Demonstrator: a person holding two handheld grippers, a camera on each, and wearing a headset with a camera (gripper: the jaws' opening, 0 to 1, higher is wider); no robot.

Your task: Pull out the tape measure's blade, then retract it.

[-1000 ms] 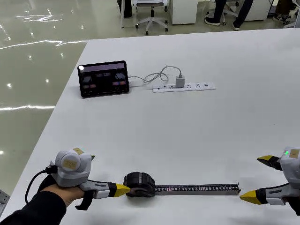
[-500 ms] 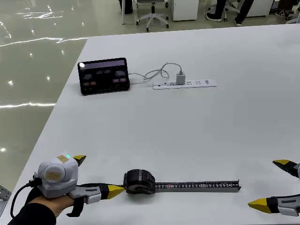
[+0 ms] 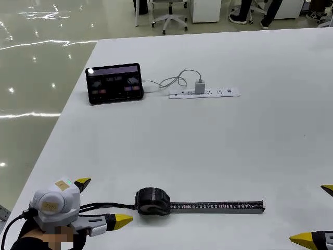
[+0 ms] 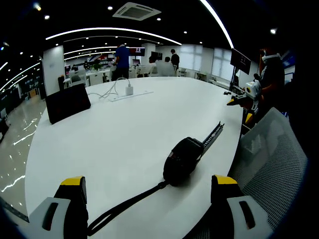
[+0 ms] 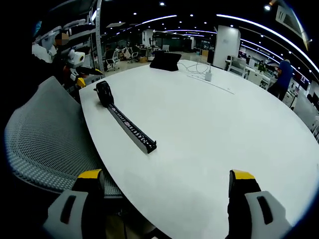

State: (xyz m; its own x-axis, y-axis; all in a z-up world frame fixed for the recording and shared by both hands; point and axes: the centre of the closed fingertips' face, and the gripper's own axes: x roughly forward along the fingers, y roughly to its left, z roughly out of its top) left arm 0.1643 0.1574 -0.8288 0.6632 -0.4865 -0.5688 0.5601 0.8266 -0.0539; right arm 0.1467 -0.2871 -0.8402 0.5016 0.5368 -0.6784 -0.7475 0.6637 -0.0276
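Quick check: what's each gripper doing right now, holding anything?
Left gripper: open, holding nothing; the tape measure lies ahead of its jaws.
Right gripper: open, holding nothing.

Across a broad white surface (image 3: 218, 146), toward the far left: a dark tablet (image 3: 114, 84) propped upright, screen lit. Just to its right, a white power strip (image 3: 205, 93) lying flat, with a white charger (image 3: 200, 86) plugged in and a looped white cable (image 3: 171, 82) running back toward the tablet. Beyond the far edge, a glossy floor (image 3: 36, 78) mirroring ceiling lights, plus an office chair (image 3: 169, 18) on castors. At the near edge, a grey mesh chair back (image 5: 45, 144). Overhead, long curved light strips (image 4: 114, 31); further off, apparently a few standing people (image 4: 122, 57), too small to make out.
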